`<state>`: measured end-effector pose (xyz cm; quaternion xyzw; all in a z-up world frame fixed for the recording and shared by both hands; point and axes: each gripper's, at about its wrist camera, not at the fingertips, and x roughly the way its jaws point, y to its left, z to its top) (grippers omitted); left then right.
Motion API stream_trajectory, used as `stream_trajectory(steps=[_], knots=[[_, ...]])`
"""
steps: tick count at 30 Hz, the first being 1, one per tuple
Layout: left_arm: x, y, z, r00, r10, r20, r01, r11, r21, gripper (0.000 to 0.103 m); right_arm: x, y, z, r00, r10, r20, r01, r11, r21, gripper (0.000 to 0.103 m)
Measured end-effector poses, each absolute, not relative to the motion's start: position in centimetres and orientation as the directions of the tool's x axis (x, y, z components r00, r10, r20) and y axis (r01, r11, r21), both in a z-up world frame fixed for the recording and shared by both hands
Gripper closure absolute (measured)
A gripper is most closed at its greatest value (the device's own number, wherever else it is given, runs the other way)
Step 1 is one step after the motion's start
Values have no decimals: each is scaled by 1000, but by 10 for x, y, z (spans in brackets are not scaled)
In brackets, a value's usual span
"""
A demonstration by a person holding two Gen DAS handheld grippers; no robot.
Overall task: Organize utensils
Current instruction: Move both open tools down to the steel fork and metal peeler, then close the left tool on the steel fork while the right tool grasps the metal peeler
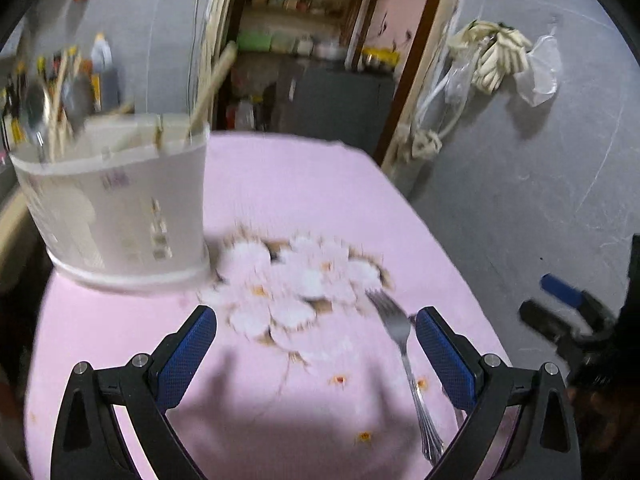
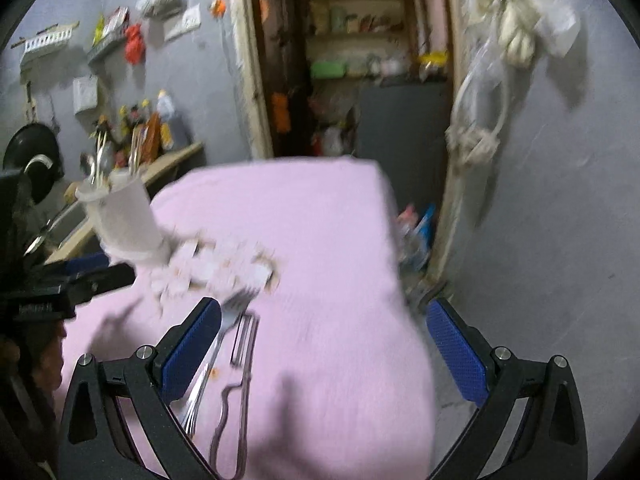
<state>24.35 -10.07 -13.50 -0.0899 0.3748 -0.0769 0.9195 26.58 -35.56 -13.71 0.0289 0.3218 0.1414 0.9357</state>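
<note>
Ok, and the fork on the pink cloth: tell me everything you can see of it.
The fork is shiny silver metal with a slim, ribbed handle that flares at its end. It lies flat on the pink tablecloth, tines pointing toward the white flower print and the utensil holder, handle toward the camera. In the left wrist view it sits just inside one blue finger of the open left gripper, ungrasped. In the right wrist view a wire-handled utensil lies alongside it; contact is unclear through blur.
</note>
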Motion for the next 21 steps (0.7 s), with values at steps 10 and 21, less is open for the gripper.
stream_trajectory(steps=[10, 21], knots=[[260, -98, -158, 654, -221, -724, 49, 967, -251, 12, 286, -314, -181, 610, 367, -703, -381, 913, 147, 33], [270, -107, -163, 609, -281, -742, 103, 955, -278, 26, 285, -302, -179, 629, 270, -729, -399, 917, -5, 44]])
